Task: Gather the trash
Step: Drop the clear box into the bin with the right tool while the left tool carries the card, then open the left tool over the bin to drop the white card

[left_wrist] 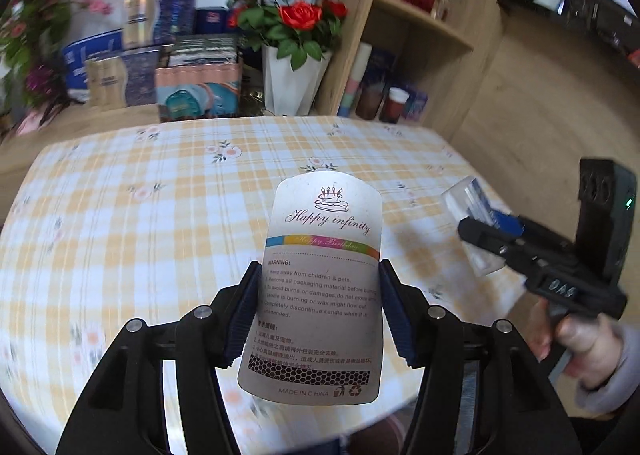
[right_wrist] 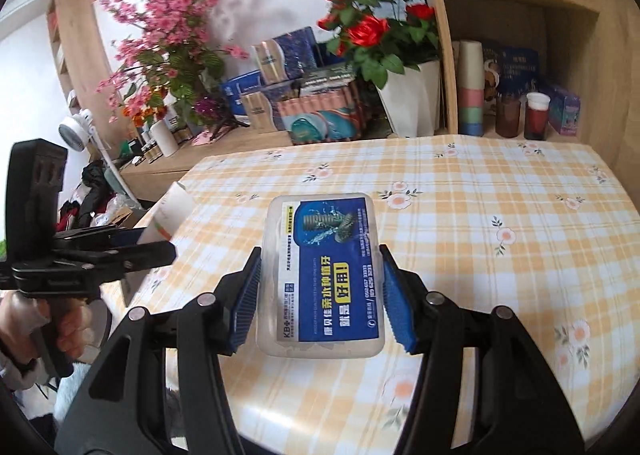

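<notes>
My left gripper (left_wrist: 318, 275) is shut on a white "Happy infinity" candle packet (left_wrist: 322, 279) and holds it above the near edge of the checked tablecloth (left_wrist: 160, 215). My right gripper (right_wrist: 320, 263) is shut on a clear plastic box with a blue label (right_wrist: 322, 275), held above the cloth (right_wrist: 500, 255). The right gripper with its box also shows at the right of the left wrist view (left_wrist: 488, 233). The left gripper with the white packet shows at the left of the right wrist view (right_wrist: 160, 239).
A pot of red roses (left_wrist: 294, 35) and several boxes (left_wrist: 198, 83) stand behind the table. A wooden shelf unit (left_wrist: 424, 27) with cups stands at the back right. Pink flowers (right_wrist: 168, 35) and clutter are at the far left.
</notes>
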Demonstrator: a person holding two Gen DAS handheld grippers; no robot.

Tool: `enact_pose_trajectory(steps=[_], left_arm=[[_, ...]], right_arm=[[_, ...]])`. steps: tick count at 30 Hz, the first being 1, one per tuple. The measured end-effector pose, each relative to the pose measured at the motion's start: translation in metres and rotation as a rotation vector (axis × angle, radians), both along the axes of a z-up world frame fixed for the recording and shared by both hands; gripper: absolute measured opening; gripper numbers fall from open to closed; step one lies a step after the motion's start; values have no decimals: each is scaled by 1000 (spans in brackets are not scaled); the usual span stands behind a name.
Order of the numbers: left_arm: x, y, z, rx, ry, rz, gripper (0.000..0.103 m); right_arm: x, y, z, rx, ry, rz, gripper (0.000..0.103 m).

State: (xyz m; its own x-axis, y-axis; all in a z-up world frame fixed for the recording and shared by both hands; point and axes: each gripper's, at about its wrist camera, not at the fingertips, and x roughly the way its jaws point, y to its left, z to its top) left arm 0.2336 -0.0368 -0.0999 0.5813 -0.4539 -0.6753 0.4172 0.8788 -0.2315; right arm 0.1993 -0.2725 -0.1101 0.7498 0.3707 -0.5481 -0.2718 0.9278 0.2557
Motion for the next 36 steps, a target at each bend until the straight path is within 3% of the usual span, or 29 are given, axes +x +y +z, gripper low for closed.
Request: enact_pose_trajectory(steps=[7, 14, 28, 30, 32, 36], left_arm=[[-74, 22, 12, -79, -25, 86, 59], [-133, 43, 17, -91, -68, 139, 61], [-180, 57, 4, -85, -65, 151, 62], [-182, 58, 3, -81, -66, 157, 62], [-183, 58, 2, -72, -67, 162, 62], [-184, 54, -1, -45, -64, 163, 62]], right_arm=[[-63, 17, -4, 9, -13, -7, 57], [-114, 40, -27, -19, 16, 6, 57], [-150, 69, -67, -21, 115, 73, 58], [-150, 70, -67, -17, 109, 76, 63], [-152, 69, -63, -16, 90, 62, 75], [-154, 59, -53, 5, 50, 8, 83]])
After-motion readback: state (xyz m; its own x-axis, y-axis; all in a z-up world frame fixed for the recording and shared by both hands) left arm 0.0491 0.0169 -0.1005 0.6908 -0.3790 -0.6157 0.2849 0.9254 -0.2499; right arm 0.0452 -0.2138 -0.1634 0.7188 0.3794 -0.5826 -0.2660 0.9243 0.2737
